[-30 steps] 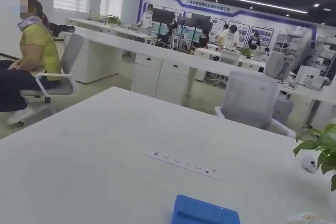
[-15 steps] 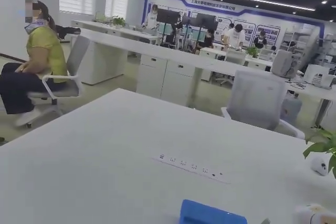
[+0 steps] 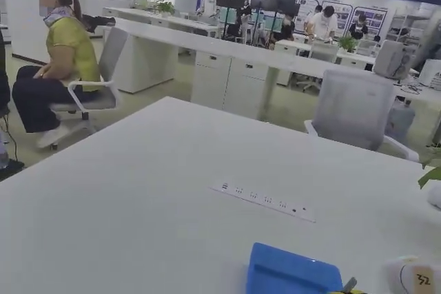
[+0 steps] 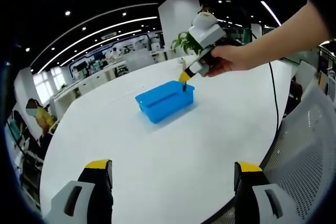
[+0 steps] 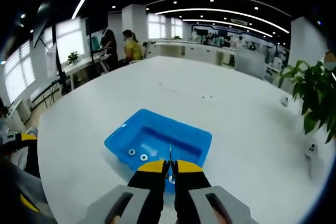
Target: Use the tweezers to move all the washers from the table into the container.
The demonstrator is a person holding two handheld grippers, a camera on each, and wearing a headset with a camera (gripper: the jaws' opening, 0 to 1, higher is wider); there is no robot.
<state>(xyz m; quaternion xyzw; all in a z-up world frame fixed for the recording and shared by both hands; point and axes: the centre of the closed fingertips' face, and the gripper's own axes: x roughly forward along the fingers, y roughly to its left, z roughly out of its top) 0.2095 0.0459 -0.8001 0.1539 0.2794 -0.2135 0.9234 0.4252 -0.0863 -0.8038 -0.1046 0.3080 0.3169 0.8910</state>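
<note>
My right tool (image 5: pixel 169 167) pinched the tweezers (image 5: pixel 170 156) over the container (image 5: pixel 121 142), toward the near edge of the surface (image 4: pixel 131 150). Two washers (image 5: pixel 137 155) lay inside. The left tool (image 4: pixel 173 165) hung spread. If that pinch slackened, I judged, the tweezers could twist or drop.

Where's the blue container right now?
Right gripper view: the blue container sits on the white table just ahead of the right gripper, tweezers over its near side, two washers inside.

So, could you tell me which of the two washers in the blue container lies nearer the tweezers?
The right-hand washer in the right gripper view; the left-hand washer lies farther from the tweezers.
</note>
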